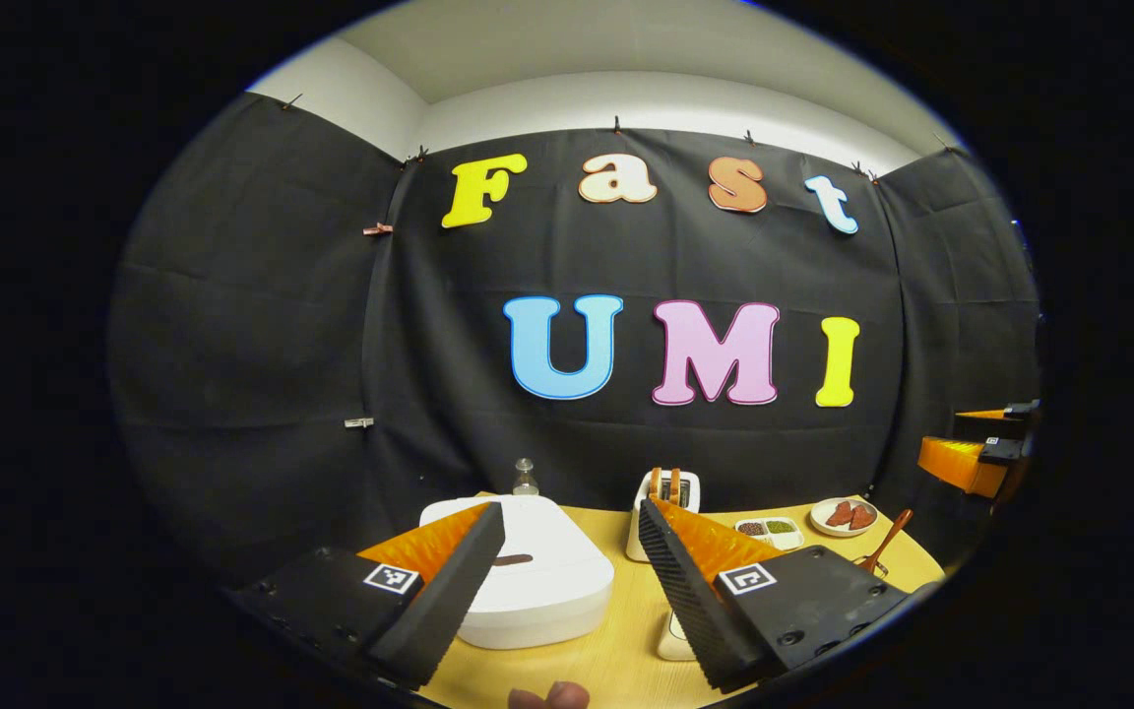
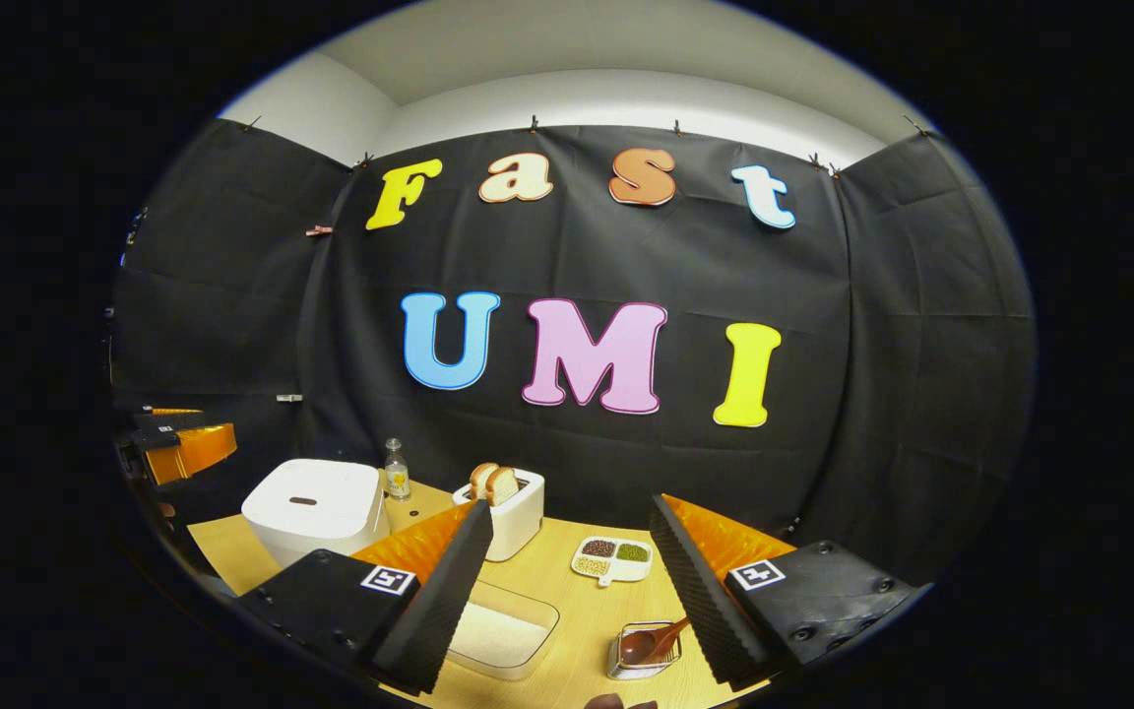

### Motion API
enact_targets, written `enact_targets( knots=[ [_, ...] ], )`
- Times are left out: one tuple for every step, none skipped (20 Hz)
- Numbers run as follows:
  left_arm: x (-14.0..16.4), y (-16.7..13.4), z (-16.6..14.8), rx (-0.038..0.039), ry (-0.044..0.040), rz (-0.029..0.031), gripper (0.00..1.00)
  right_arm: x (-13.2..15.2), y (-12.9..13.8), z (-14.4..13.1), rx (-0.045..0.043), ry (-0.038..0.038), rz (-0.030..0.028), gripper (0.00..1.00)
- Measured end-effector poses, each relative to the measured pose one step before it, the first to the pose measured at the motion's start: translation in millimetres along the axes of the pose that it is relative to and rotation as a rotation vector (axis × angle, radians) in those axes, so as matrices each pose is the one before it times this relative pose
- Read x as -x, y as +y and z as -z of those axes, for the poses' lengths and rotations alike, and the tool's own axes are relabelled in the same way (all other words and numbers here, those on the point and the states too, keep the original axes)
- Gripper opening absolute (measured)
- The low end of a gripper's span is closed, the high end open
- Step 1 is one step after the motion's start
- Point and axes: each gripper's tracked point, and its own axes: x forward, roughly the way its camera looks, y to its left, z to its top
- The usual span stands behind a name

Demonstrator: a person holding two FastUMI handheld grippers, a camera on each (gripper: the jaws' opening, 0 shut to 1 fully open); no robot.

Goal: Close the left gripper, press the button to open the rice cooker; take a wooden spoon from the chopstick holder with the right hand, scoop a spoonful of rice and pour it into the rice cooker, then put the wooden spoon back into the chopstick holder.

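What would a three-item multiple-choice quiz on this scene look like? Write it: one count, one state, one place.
1. How many bread slices stand in the toaster?
A. one
B. two
C. four

2. How is the rice cooker?
A. lid shut
B. lid raised
C. lid taken off

3. Where is the wooden spoon?
A. on the toaster
B. in the holder
C. in the rice cooker

Answers:
1. B: two slices poke out of the top.
2. A: the lid lies flat on the body.
3. B: its bowl sits in the holder, with the handle leaning out.
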Motion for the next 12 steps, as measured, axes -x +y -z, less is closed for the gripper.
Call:
enact_targets(
  knots=[
    [-1.11,-0.45,-2.26,-0.00177,-0.00490,0.00053,0.95,-0.35,-2.33,-0.38,0.00033,-0.00257,0.00558,1.00],
    [-1.24,-1.66,-1.10,-0.00079,-0.00099,0.00143,0.95,-0.18,-1.53,0.89,-0.00134,0.00489,0.00487,1.00],
    [-1.78,-2.28,-0.80,0.00253,-0.00202,0.00270,0.95,0.65,-1.76,0.04,-0.00625,0.00165,0.00402,1.00],
    [-0.82,-2.68,-1.27,0.00620,-0.00203,0.00655,0.95,1.50,-0.58,-1.47,-0.00971,0.00028,0.00494,1.00],
    [-0.70,-3.05,-0.64,0.00615,-0.00263,0.00738,0.95,1.94,-2.64,-3.21,-0.00688,-0.00662,0.00695,1.00],
    [-1.01,-2.77,-0.44,0.00524,0.00088,0.00771,0.95,1.43,-2.81,-2.68,-0.00088,-0.00742,0.00902,1.00],
    [-0.40,-2.55,0.26,0.00259,-0.00050,0.00631,0.95,1.76,-3.11,-1.74,0.00356,-0.00959,0.00740,1.00],
    [-2.03,-1.54,-1.33,0.00000,-0.00177,0.00549,0.95,1.17,-3.20,-0.59,0.00387,-0.00357,0.00789,0.99],
    [-1.62,-1.34,-0.59,-0.00356,-0.00088,0.00399,0.95,1.24,-3.01,2.15,-0.00096,0.00167,0.00701,0.99],
    [-1.35,-1.35,-1.14,-0.00649,-0.00219,0.00293,0.95,1.47,-2.08,-0.24,-0.00815,0.00123,0.00355,1.00],
    [-0.90,-1.61,-0.82,-0.00727,-0.00281,0.00349,0.95,0.69,-2.33,-0.09,-0.00783,0.00144,0.00658,0.99],
    [-0.97,-1.66,-1.90,-0.00494,-0.00453,0.00210,0.95,0.66,-4.74,-0.36,-0.00484,-0.00026,0.00933,1.00]
  ],
)
